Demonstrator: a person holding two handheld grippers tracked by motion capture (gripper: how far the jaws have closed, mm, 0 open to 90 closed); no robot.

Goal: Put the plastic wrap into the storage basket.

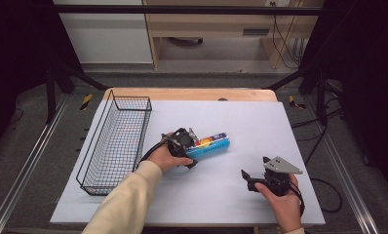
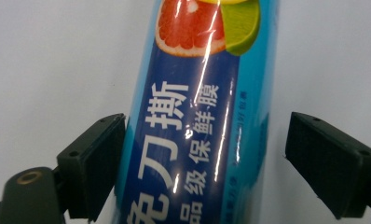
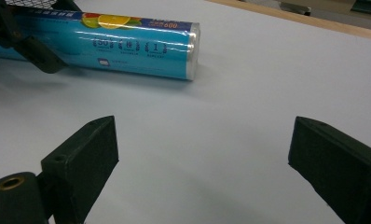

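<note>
A long blue box of cling film (image 1: 212, 145) with fruit pictures lies on the white table cover, just right of the wire basket. My left gripper (image 1: 193, 147) is open and straddles the box's left end. In the left gripper view the box (image 2: 193, 93) runs up between the jaws of that gripper (image 2: 204, 121): the left jaw touches its side, and the right jaw stands off with a gap. My right gripper (image 1: 255, 166) is open near the front right, with only bare cover between its jaws (image 3: 204, 123). The box (image 3: 141, 46) lies farther off in that view.
A black wire basket (image 1: 115, 141) stands lengthwise along the left side of the white cover (image 1: 241, 117). A wooden table edge (image 1: 192, 93) runs along the back. Beyond it are dark frame bars and cables on the floor.
</note>
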